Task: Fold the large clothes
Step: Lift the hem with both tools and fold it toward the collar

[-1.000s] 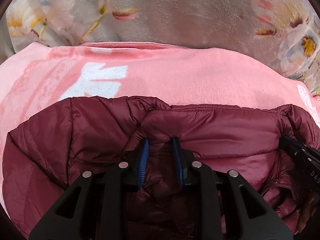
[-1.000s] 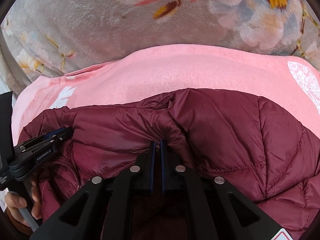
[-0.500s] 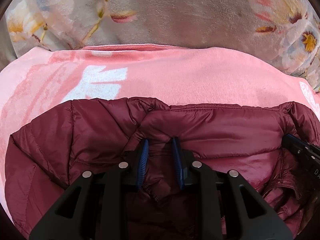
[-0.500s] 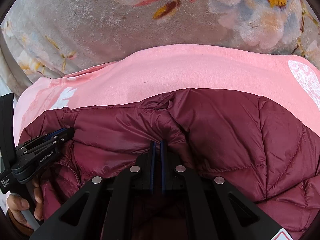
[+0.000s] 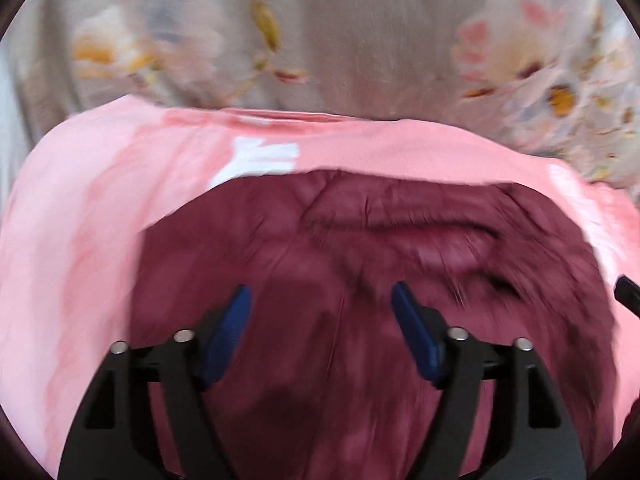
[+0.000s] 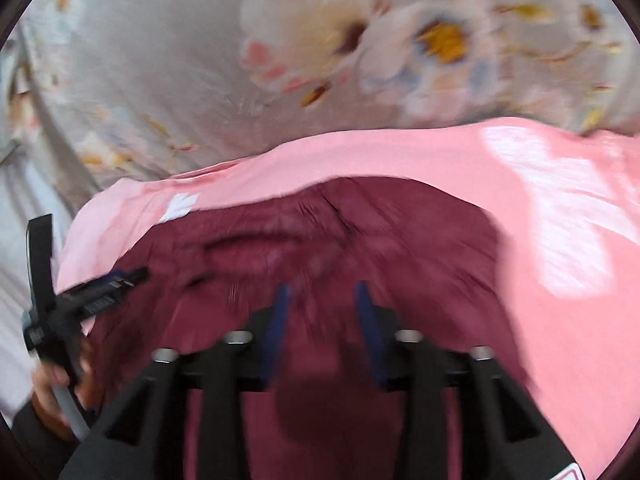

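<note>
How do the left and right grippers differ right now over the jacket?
The left gripper stands wider open than the right gripper. The left gripper's blue pads show broad faces; the right gripper's look thinner, edge-on. Both are open, hold nothing, and point over the maroon jacket on the pink blanket.

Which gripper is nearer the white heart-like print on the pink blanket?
Right. The right gripper hangs open over the maroon puffer jacket, with the white print close on its right. The left gripper, also open, sits farther along the jacket on the opposite side.
</note>
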Motion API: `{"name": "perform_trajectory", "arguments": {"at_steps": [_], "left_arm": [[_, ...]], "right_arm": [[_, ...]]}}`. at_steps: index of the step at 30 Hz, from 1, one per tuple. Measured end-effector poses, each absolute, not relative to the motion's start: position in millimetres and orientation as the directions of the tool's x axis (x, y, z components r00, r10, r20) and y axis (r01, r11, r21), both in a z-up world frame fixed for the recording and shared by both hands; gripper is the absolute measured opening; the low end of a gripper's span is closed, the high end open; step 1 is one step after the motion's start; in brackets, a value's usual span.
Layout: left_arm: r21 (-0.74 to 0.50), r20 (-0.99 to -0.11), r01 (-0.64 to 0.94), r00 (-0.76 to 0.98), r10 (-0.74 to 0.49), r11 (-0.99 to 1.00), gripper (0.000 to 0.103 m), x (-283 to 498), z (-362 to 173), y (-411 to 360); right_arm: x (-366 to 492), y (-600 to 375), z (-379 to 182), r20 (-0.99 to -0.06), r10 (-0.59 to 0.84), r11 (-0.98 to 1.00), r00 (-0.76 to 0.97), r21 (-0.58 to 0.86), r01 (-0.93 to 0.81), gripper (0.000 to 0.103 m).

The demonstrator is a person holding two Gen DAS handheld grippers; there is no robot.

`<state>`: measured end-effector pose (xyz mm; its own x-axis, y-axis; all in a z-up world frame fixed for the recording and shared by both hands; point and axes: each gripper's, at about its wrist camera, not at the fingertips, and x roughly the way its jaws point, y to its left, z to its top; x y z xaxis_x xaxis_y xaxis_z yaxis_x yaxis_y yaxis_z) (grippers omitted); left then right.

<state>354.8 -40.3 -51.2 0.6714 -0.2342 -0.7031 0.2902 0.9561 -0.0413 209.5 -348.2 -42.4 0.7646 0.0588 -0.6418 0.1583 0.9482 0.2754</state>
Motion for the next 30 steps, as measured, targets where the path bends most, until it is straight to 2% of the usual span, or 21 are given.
{"name": "perform_trajectory", "arguments": {"at_steps": [1,2,6,11,14,19,21,22,23,25,26,28,30], "left_arm": [[-0.050,-0.712,0.292,0.661,-0.239,0.955,0.073,339.6,-48.4,-25.2],[-0.056,-0.725,0.285,0.648,-0.235,0.957,0.073,323.2,-47.0,-7.7],[-0.105,-0.772,0.224,0.595,-0.222,0.969,0.073,255.3,-53.9,69.9],[-0.188,-0.838,0.097,0.504,-0.211,0.977,0.073,182.2,-87.0,144.5],[-0.263,-0.858,0.013,0.455,-0.240,0.965,0.073,156.7,-112.7,170.1],[-0.332,-0.821,-0.010,0.495,-0.284,0.943,0.073,141.4,-117.6,173.5],[-0.376,-0.810,-0.017,0.493,-0.319,0.927,0.065,143.4,-119.0,172.0],[-0.391,-0.806,-0.014,0.488,-0.335,0.920,0.047,145.4,-118.7,169.0],[-0.403,-0.806,-0.011,0.478,-0.349,0.915,0.028,146.9,-118.8,166.3],[-0.437,-0.797,-0.008,0.467,-0.383,0.900,0.013,145.6,-114.9,163.5],[-0.440,-0.791,-0.001,0.474,-0.387,0.898,0.009,142.7,-109.8,162.4],[-0.457,-0.759,0.038,0.504,-0.412,0.889,0.006,131.2,-91.2,162.7],[-0.476,-0.725,0.083,0.527,-0.444,0.875,0.005,113.0,-66.5,165.6]], "right_arm": [[179.5,-355.5,-43.3,-0.649,0.043,0.948,0.760,0.266,0.174,0.063],[138.6,-365.4,-47.5,-0.669,0.022,0.946,0.743,0.254,0.201,0.065],[25.5,-396.2,-69.2,-0.725,-0.016,0.916,0.688,0.266,0.301,0.066],[-70.4,-406.9,-107.6,-0.750,0.087,0.828,0.656,0.420,0.370,0.067],[-86.0,-397.1,-128.5,-0.747,0.143,0.797,0.649,0.476,0.372,0.067],[-69.2,-383.6,-133.5,-0.702,0.163,0.791,0.694,0.514,0.333,0.069],[-59.5,-381.8,-135.9,-0.679,0.184,0.774,0.710,0.546,0.322,0.069],[-54.6,-380.4,-136.2,-0.670,0.193,0.768,0.717,0.558,0.315,0.066],[-48.4,-378.1,-136.9,-0.658,0.215,0.759,0.722,0.577,0.301,0.046],[-43.7,-375.4,-135.7,-0.648,0.246,0.740,0.721,0.606,0.292,0.017],[-46.3,-376.2,-131.9,-0.605,0.288,0.709,0.742,0.656,0.259,0.011],[-58.5,-375.8,-116.7,-0.515,0.360,0.672,0.777,0.721,0.167,0.007],[-76.5,-375.6,-93.4,-0.466,0.366,0.693,0.806,0.714,0.099,0.006]]}}
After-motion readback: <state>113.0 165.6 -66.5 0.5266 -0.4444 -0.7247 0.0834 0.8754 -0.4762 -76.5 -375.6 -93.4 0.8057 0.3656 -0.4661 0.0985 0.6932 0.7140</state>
